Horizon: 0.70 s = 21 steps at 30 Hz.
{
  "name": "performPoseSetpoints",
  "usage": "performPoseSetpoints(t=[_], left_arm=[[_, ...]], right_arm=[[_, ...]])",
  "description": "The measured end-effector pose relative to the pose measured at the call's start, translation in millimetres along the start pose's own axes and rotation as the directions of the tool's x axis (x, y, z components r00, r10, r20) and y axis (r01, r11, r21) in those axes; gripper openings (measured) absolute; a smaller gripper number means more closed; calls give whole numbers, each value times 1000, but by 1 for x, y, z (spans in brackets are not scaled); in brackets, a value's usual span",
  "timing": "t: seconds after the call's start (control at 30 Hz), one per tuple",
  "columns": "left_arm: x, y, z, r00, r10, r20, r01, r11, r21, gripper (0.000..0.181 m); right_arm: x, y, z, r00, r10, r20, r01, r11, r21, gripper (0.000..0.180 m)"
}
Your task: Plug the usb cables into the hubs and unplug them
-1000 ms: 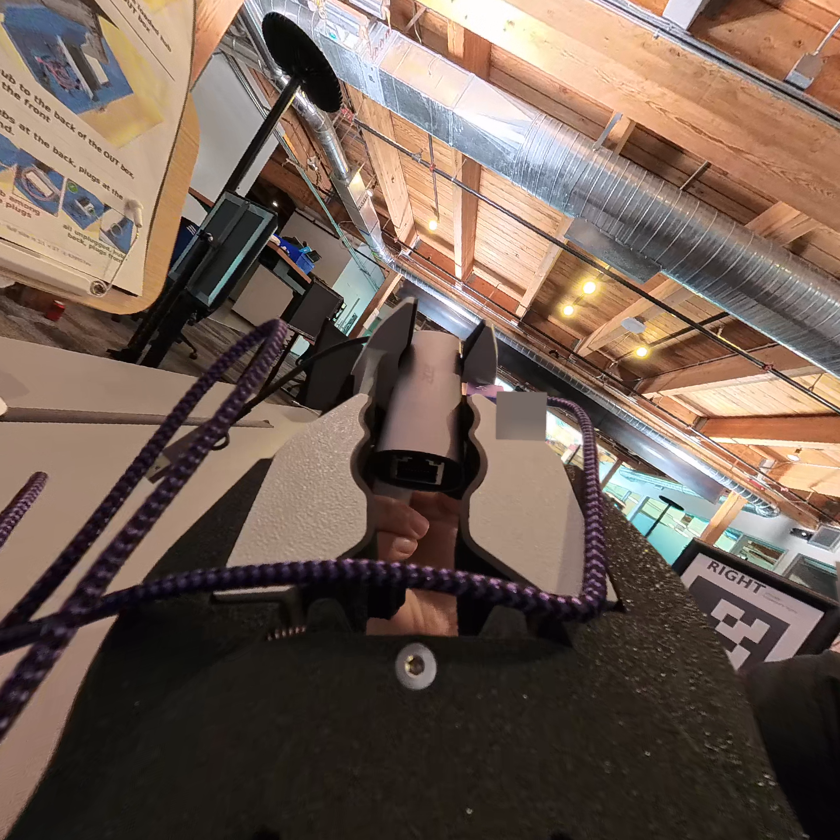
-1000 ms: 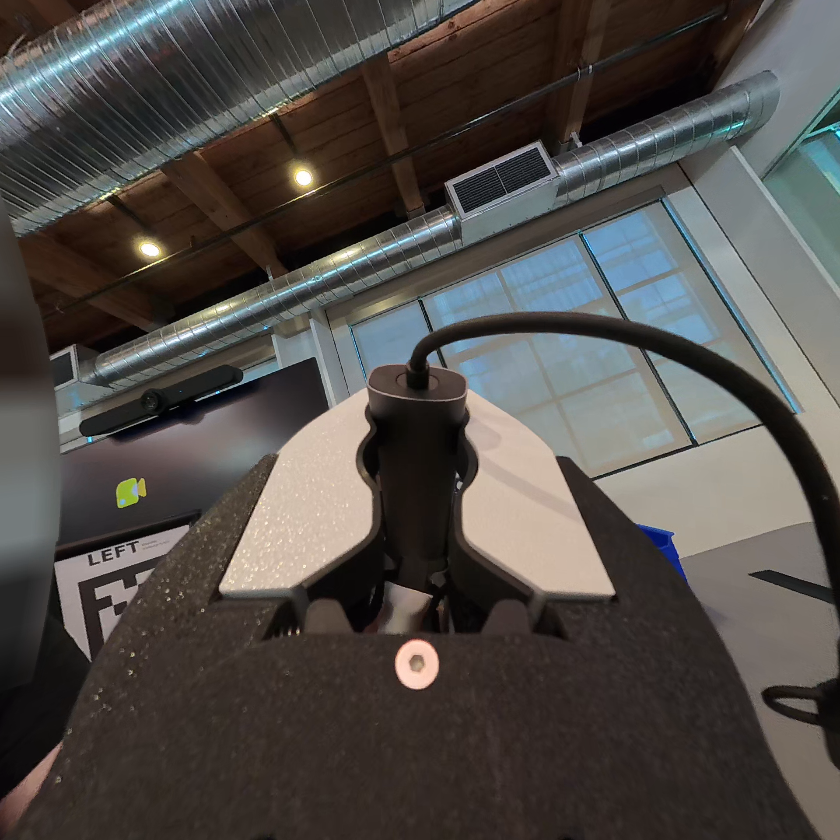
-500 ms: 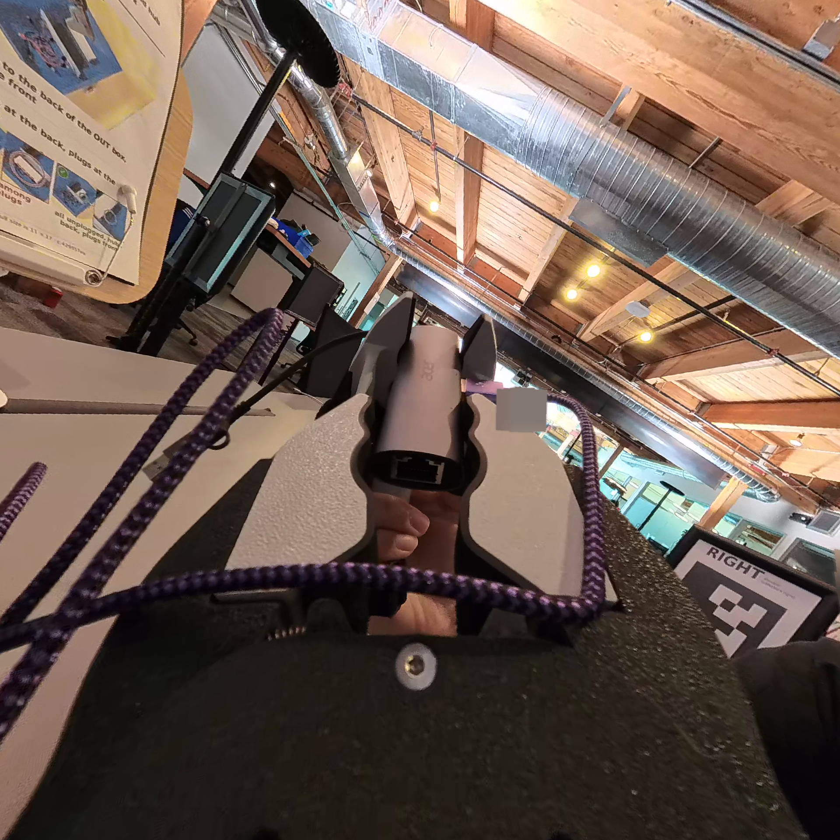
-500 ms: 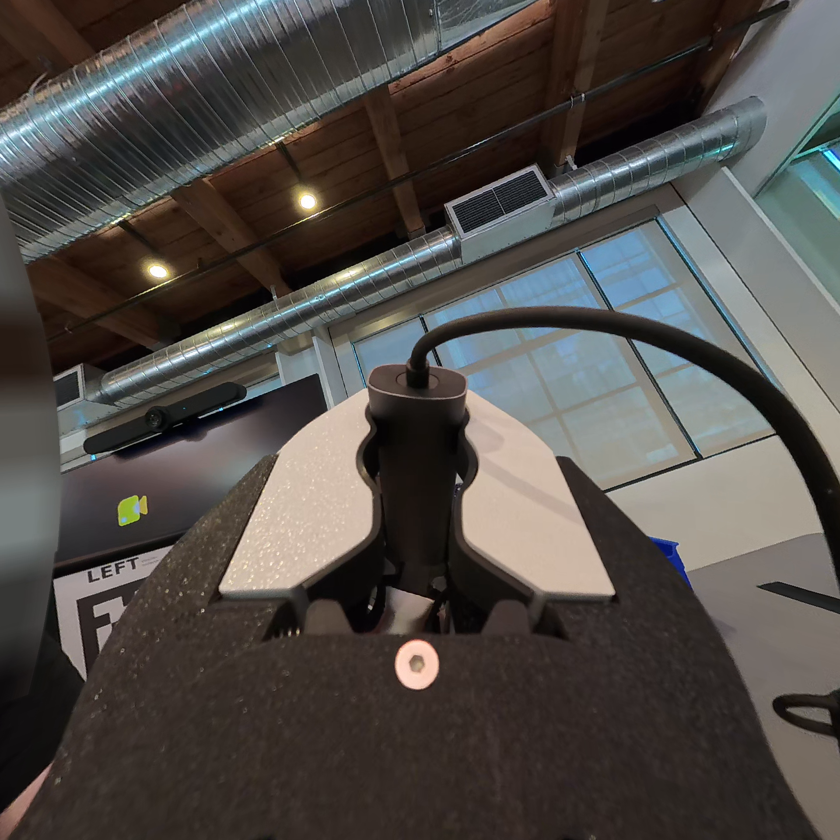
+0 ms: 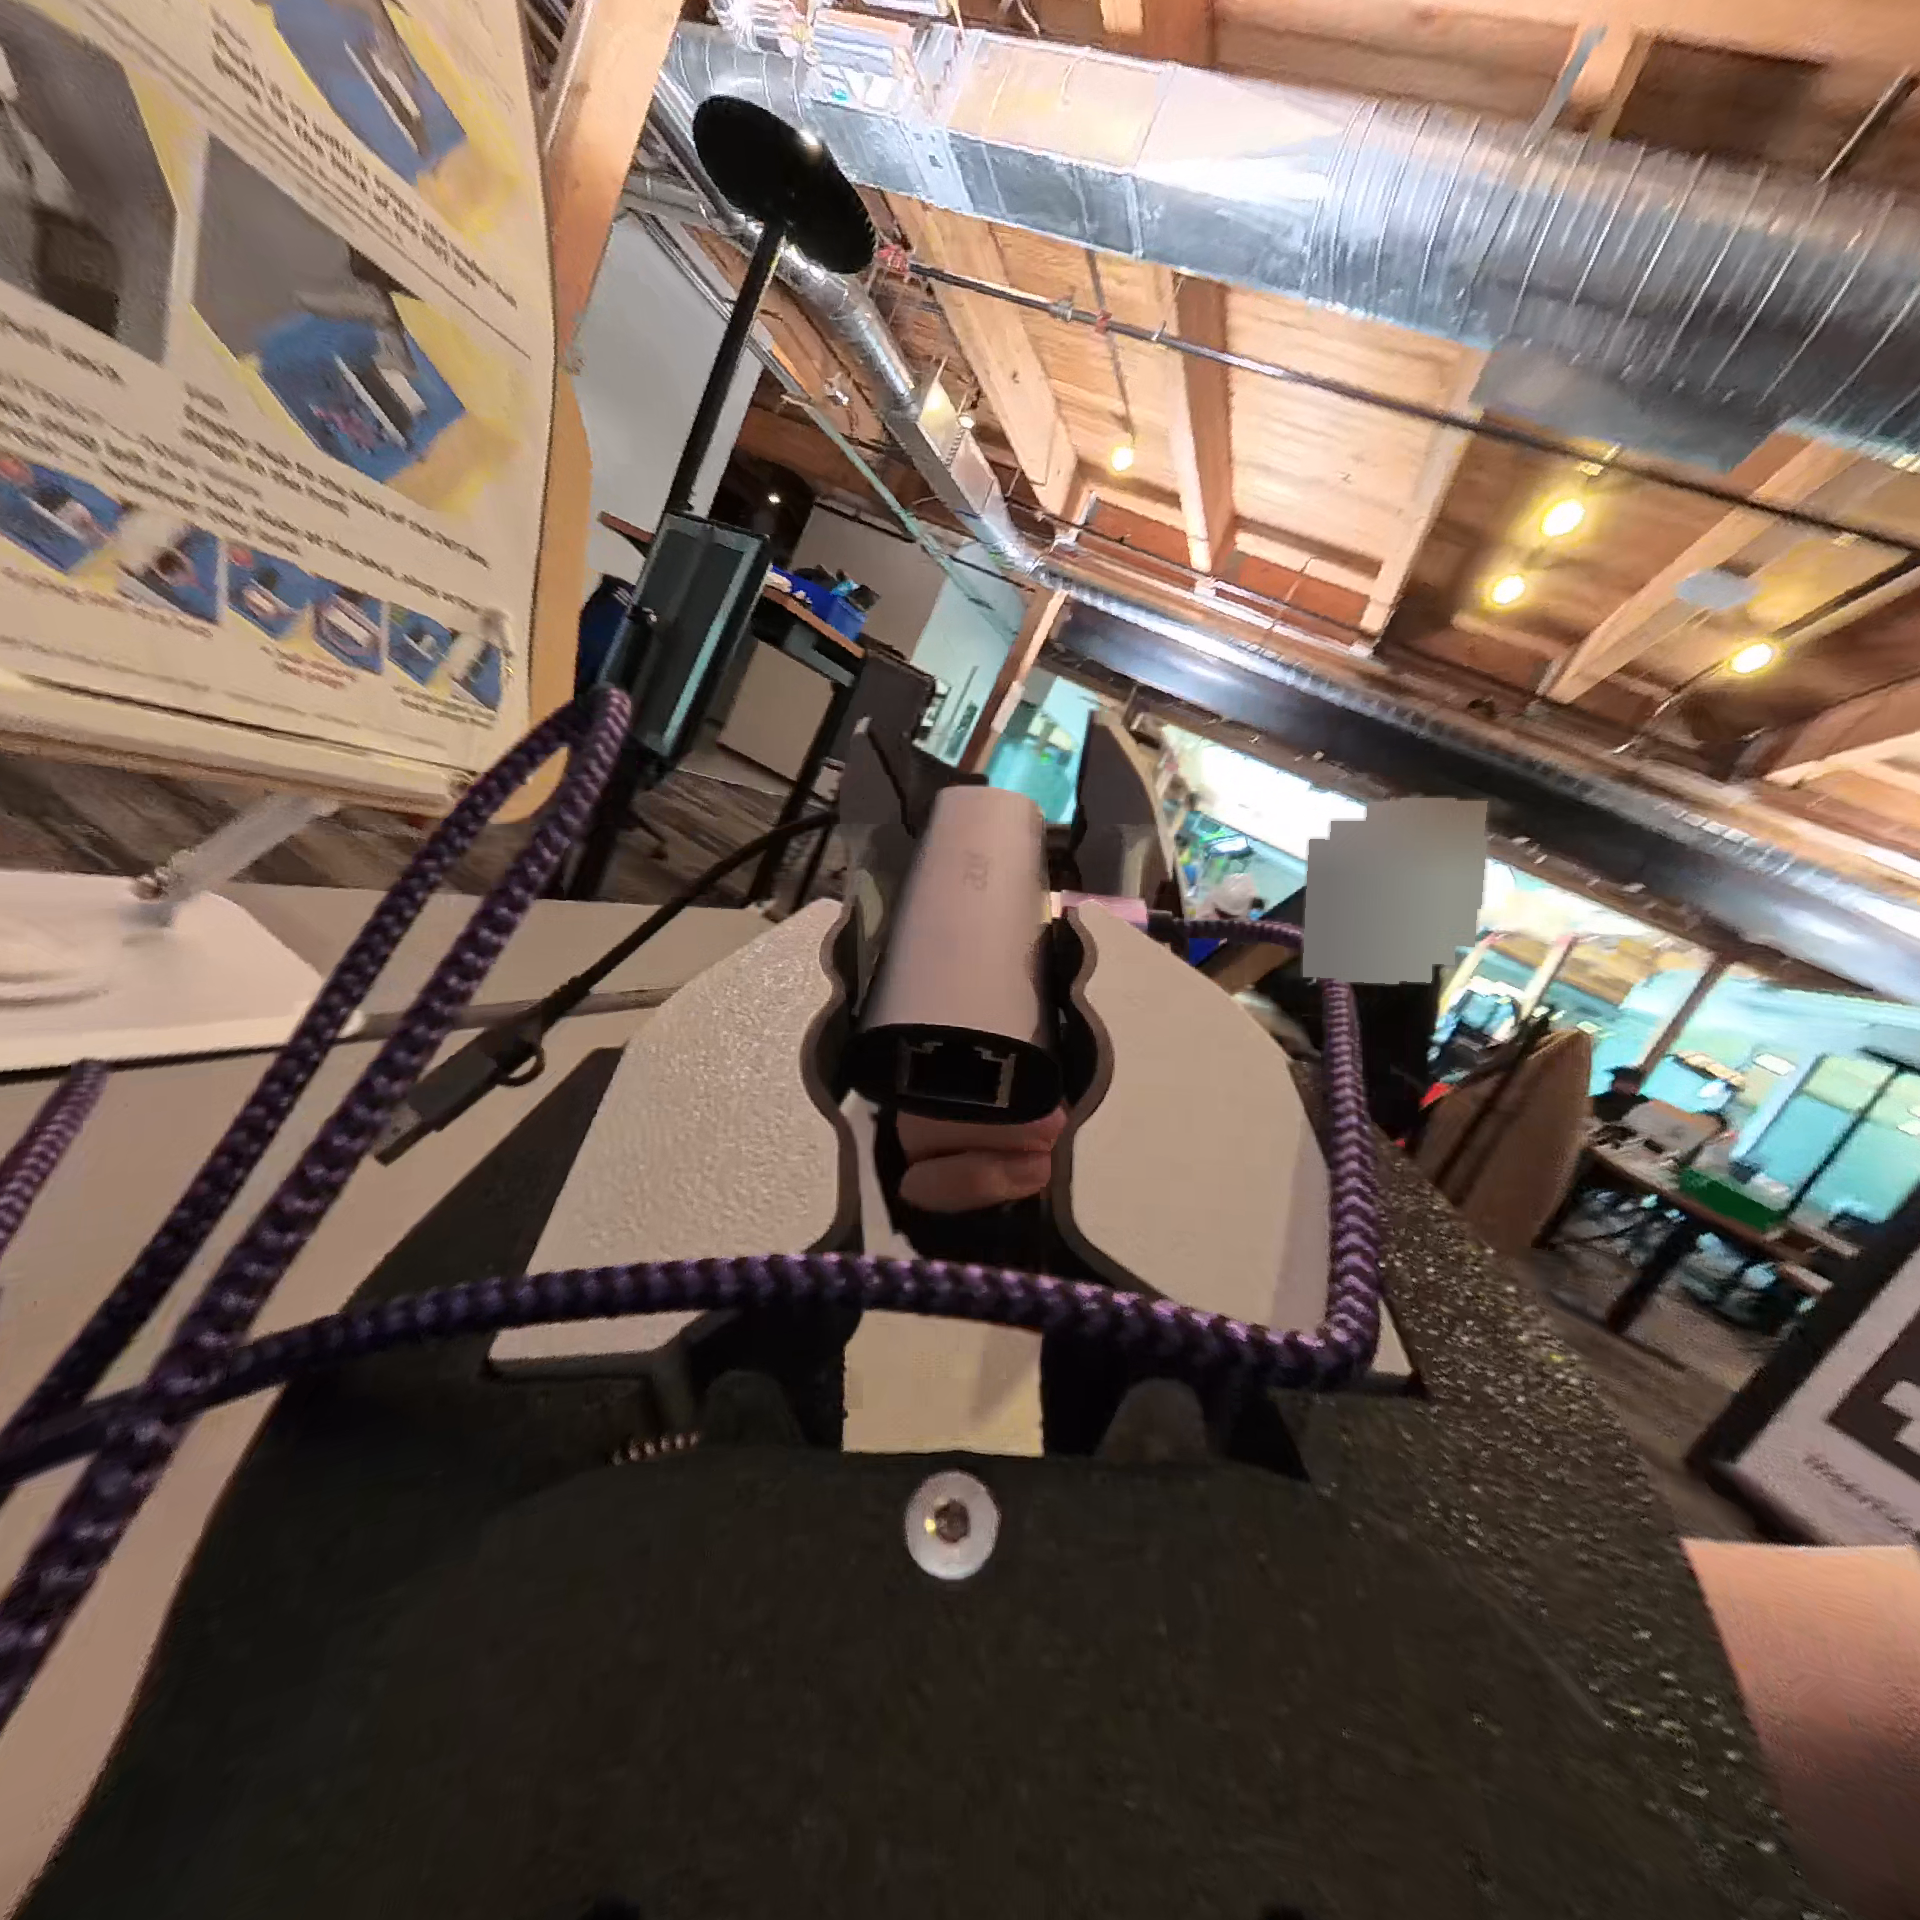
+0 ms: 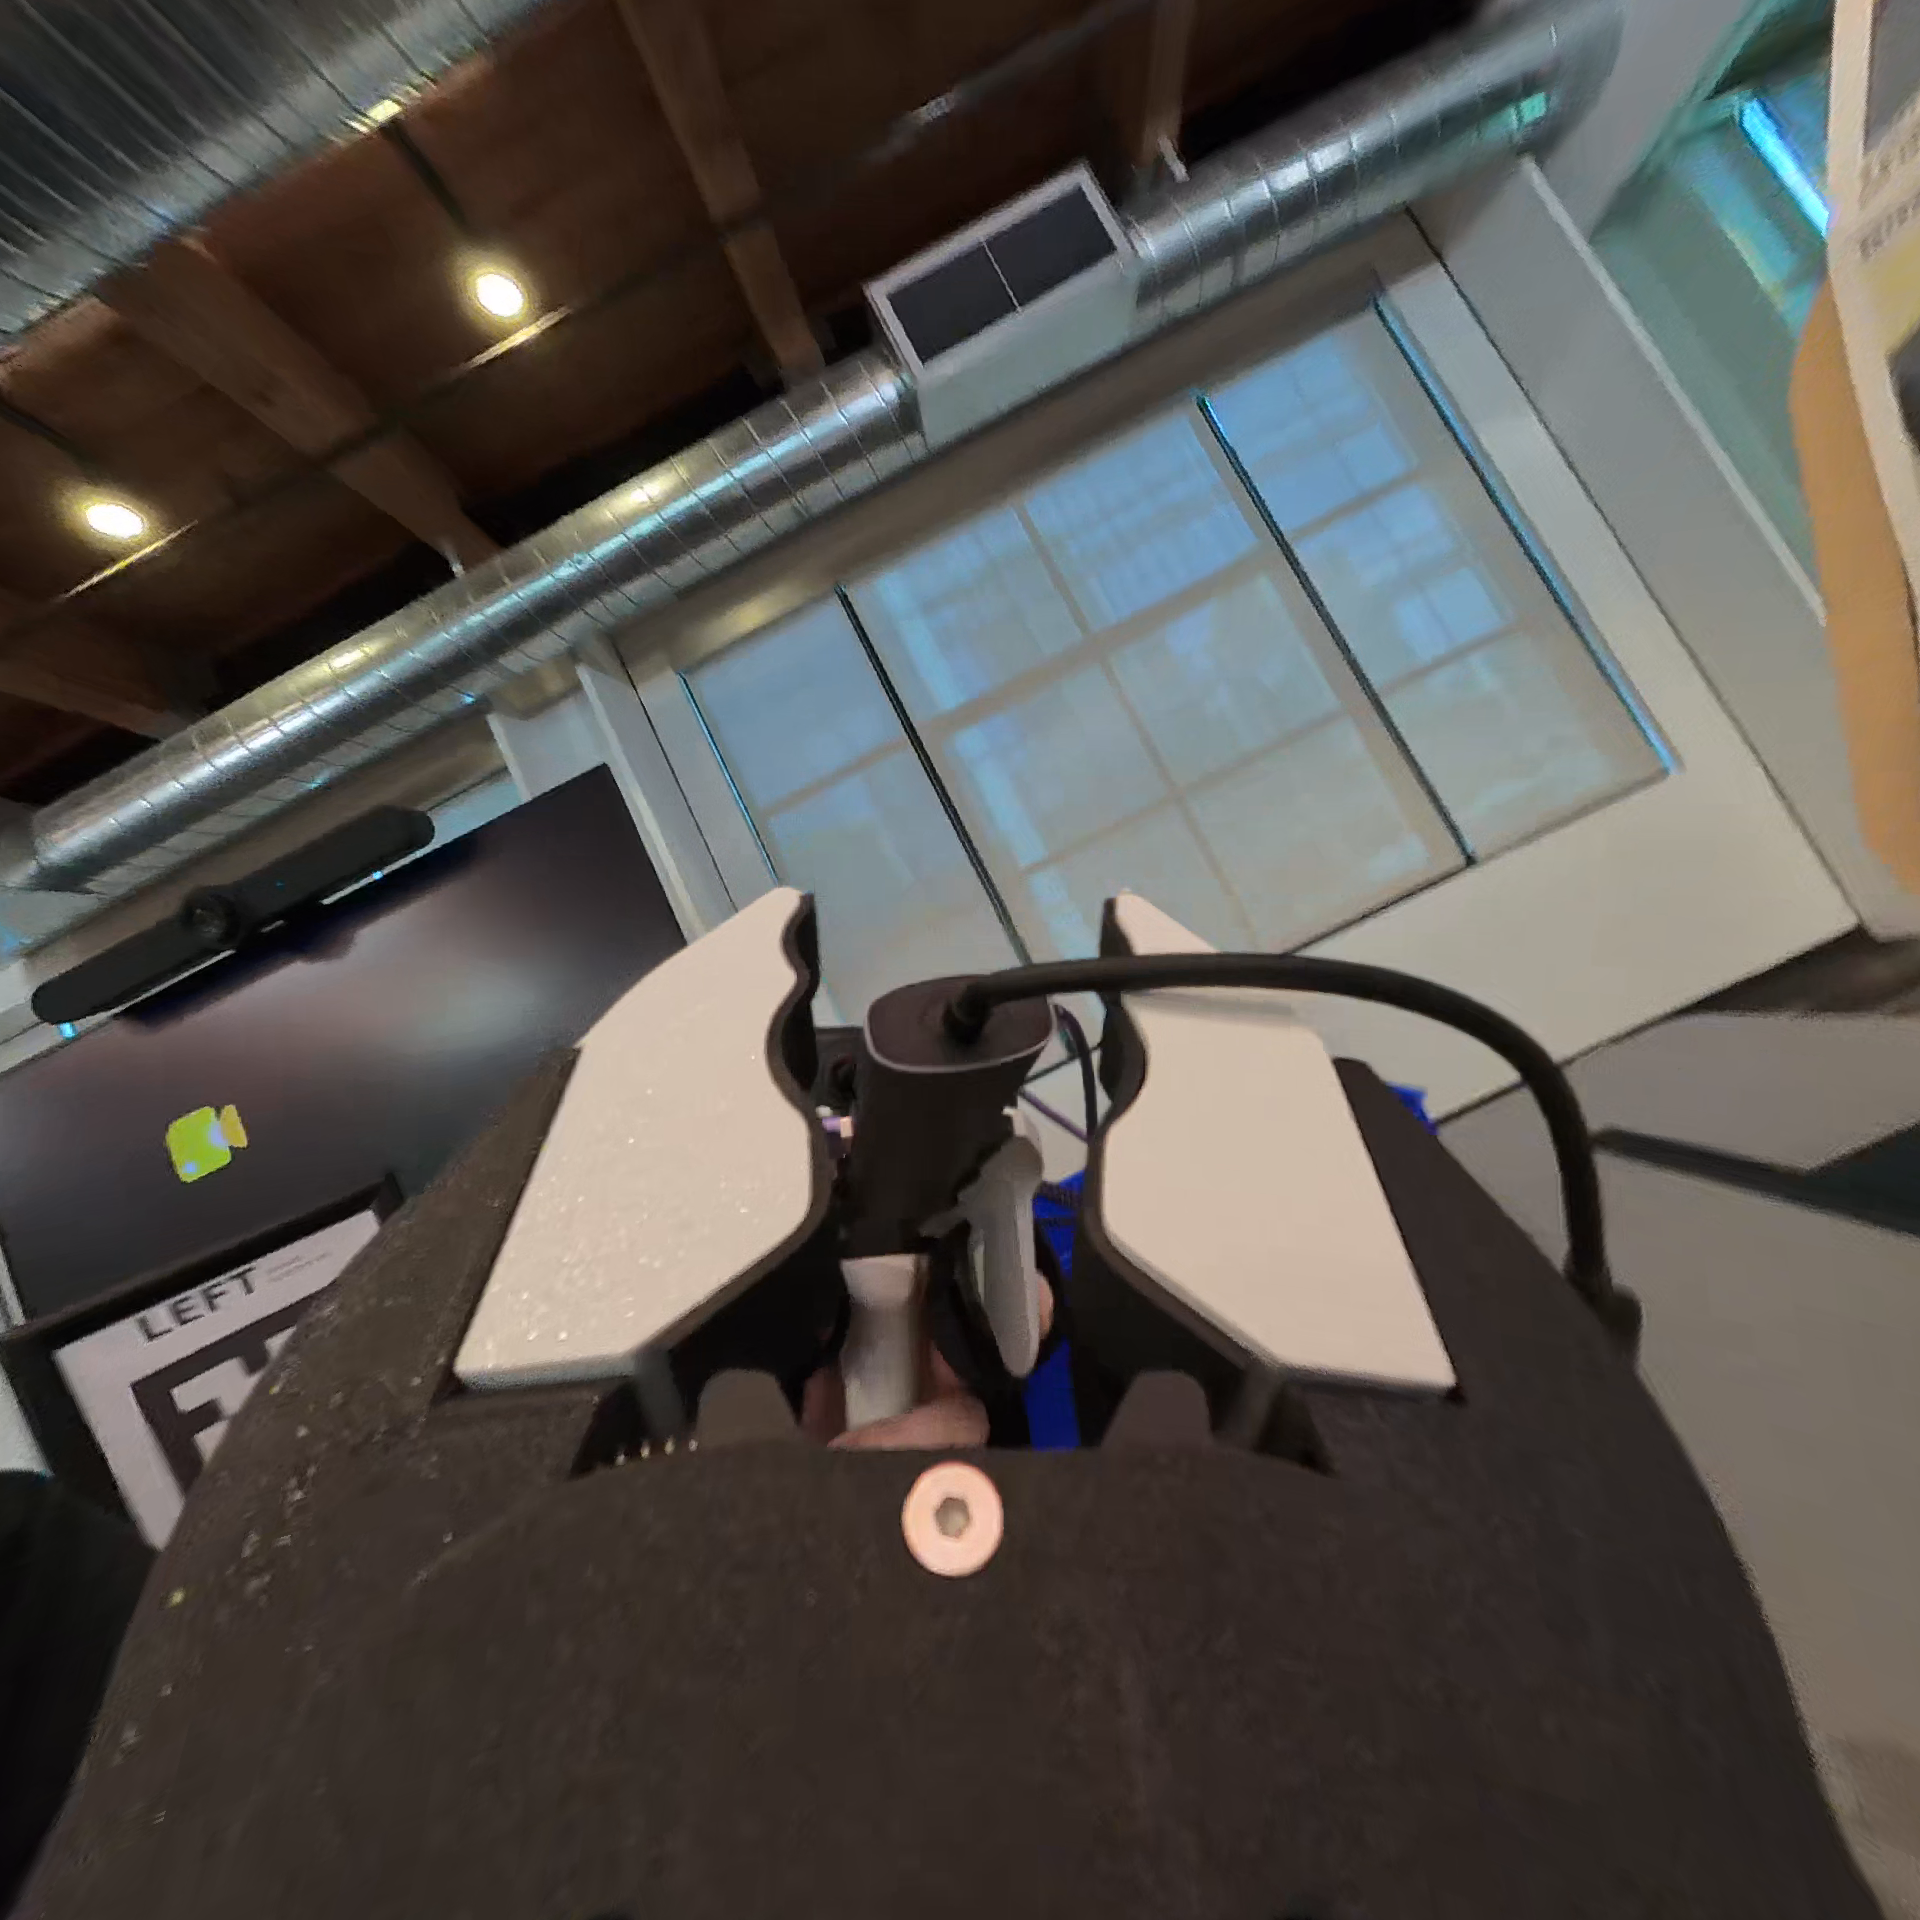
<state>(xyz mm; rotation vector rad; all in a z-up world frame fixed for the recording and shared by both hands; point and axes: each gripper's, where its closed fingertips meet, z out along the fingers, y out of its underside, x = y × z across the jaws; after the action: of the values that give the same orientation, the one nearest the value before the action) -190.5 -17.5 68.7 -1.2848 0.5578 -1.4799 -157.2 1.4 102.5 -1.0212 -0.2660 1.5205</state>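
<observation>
Left claw [image 5: 951, 935] pinches the silver hub [image 5: 961, 935]; right claw [image 6: 956, 997] spread wide around the dark hub [image 6: 940, 1101], not gripping it

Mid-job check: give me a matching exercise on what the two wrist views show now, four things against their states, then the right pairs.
Things:
1. left tool
2. right tool
3. purple braided cable
4. black cable

States:
A. open, fingers apart from the dark hub
B. draped across the tool body
C. runs out of the dark hub's end
D. shut on the silver hub

Pairs: 1-D, 2-A, 3-B, 4-C
</observation>
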Motion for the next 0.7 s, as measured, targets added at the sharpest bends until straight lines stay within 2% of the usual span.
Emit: performPoseSetpoints(t=[0.13, 0.23, 0.43, 0.47, 0.7], left_arm=[[0, -6, -4, 997, 64, 37, -64, 998, 8, 37], [-2, -9, -7, 996, 78, 47, -78, 997, 6, 37], [1, -7, -6, 972, 215, 90, -213, 976, -35, 36], [3, -7, -5, 970, 228, 85, -226, 973, -36, 36], [16, -5, -3, 932, 357, 62, -352, 932, -87, 36]], right_arm=[[-10, 15, 8, 990, 115, 80, -107, 989, -97, 51], [-4, 18, 8, 994, 93, 59, -87, 992, -95, 43], [-1, 33, 13, 993, 111, 38, -104, 984, -146, 39], [-3, 32, 13, 994, 99, 47, -92, 987, -132, 33], [-18, 27, 10, 988, 65, 141, -49, 992, -115, 31]])
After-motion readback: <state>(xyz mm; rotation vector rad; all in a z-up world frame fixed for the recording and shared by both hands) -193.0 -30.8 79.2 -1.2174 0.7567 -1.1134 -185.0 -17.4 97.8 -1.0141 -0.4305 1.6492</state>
